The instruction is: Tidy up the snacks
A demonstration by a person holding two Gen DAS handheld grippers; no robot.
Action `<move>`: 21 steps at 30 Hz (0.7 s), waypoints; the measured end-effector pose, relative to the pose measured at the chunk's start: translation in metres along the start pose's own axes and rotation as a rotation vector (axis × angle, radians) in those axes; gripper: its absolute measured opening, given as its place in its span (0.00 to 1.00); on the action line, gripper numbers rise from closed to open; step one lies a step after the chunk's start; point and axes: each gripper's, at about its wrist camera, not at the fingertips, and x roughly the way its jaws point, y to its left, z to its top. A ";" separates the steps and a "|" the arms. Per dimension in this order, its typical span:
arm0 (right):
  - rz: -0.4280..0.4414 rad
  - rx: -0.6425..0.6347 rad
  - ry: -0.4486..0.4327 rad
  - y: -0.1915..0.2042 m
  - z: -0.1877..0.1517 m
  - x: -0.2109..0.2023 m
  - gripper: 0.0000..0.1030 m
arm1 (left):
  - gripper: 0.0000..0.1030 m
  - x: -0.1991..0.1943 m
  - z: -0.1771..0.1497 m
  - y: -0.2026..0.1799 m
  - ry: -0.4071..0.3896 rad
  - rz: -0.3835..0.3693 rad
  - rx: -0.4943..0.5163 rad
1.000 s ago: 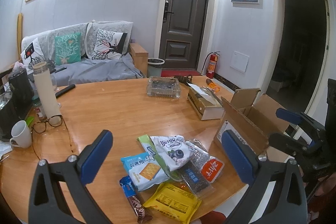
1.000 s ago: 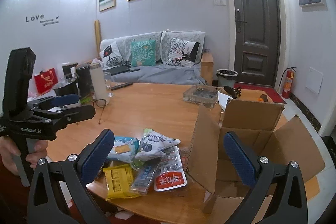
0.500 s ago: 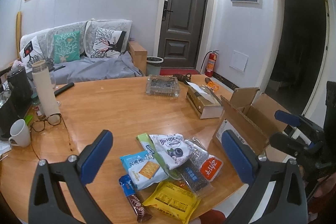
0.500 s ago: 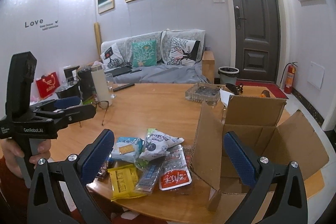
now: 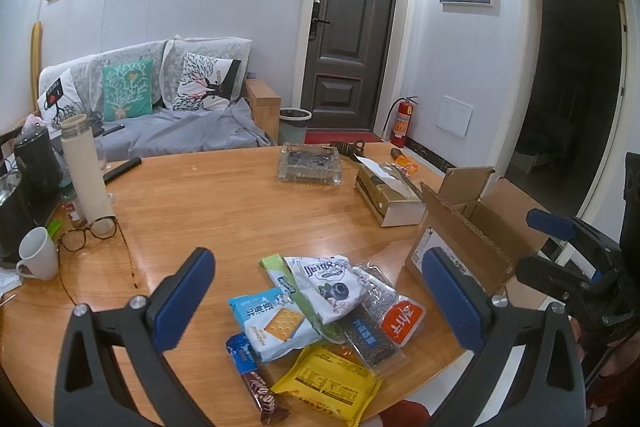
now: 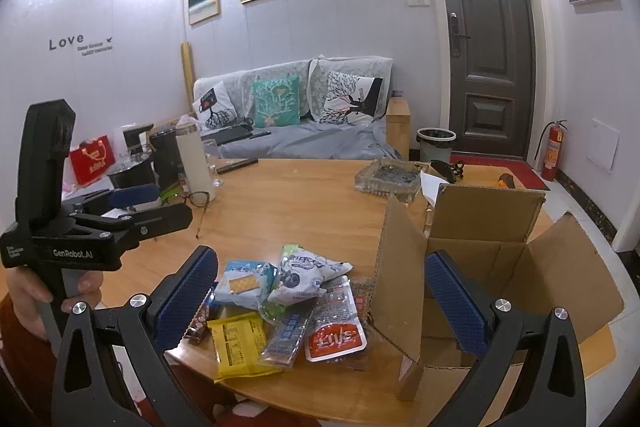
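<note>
A pile of snack packs lies near the front edge of the round wooden table (image 5: pixel 224 211): a blue cracker pack (image 5: pixel 276 323), a white blueberry bag (image 5: pixel 328 283), a yellow pack (image 5: pixel 328 387), a chocolate bar (image 5: pixel 256 383) and a red-labelled clear pack (image 5: pixel 402 319). Right of the pile stands an open cardboard box (image 5: pixel 480 227) with its flaps up. My left gripper (image 5: pixel 316 267) hovers open above the pile, holding nothing. My right gripper (image 6: pixel 320 267) is open too, between the pile (image 6: pixel 288 303) and the box (image 6: pixel 480 227). A hand holds the left gripper (image 6: pixel 160 205) at the left.
A tissue box (image 5: pixel 388 195) and a glass ashtray (image 5: pixel 310 167) sit behind the cardboard box. At the table's left are glasses (image 5: pixel 90 233), a white mug (image 5: pixel 38 255), a tall cream flask (image 5: pixel 86 171) and black kettles (image 5: pixel 36 163). A sofa stands beyond.
Both grippers have drifted only slightly and stay open. The snacks and the box lie where they were.
</note>
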 end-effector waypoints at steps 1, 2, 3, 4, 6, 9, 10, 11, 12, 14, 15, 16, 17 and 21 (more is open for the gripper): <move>0.001 0.003 0.001 0.000 0.000 0.000 1.00 | 0.99 0.000 0.000 0.000 -0.001 0.000 0.002; 0.001 0.002 0.001 0.000 0.000 0.000 1.00 | 0.99 0.000 0.000 0.000 -0.001 0.000 0.003; -0.001 0.001 0.001 0.000 0.000 0.000 1.00 | 0.99 0.000 0.000 0.000 -0.001 0.000 0.004; -0.005 -0.001 0.001 0.000 0.000 0.000 1.00 | 0.99 0.000 0.001 0.001 -0.002 -0.001 0.004; -0.008 -0.005 0.001 0.000 -0.001 -0.001 1.00 | 0.99 -0.001 0.000 0.001 -0.003 -0.001 0.002; -0.009 -0.007 0.000 0.000 -0.001 -0.001 1.00 | 0.99 -0.001 0.001 0.002 -0.002 -0.013 -0.004; -0.010 -0.009 0.000 0.001 -0.001 -0.001 1.00 | 0.99 -0.002 0.001 0.003 -0.002 -0.019 -0.008; -0.012 -0.012 0.003 0.001 -0.002 0.000 1.00 | 0.99 -0.003 0.000 0.004 -0.003 -0.021 -0.010; -0.017 -0.019 0.006 0.002 -0.003 0.000 1.00 | 0.99 -0.004 0.001 0.005 -0.005 -0.020 -0.011; -0.045 -0.046 0.009 0.008 -0.005 0.001 1.00 | 0.99 -0.006 0.001 0.007 -0.008 -0.015 -0.012; -0.058 -0.060 0.010 0.011 -0.005 0.001 1.00 | 0.99 -0.006 0.001 0.008 -0.009 -0.013 -0.012; -0.068 -0.074 0.013 0.015 -0.005 0.001 1.00 | 0.99 -0.008 0.001 0.010 -0.012 -0.009 -0.013; -0.074 -0.084 0.022 0.018 -0.004 0.002 1.00 | 0.99 -0.009 0.001 0.012 -0.015 -0.007 -0.013; -0.099 -0.103 0.027 0.028 0.003 0.002 1.00 | 0.99 -0.014 0.003 0.022 -0.025 -0.007 -0.013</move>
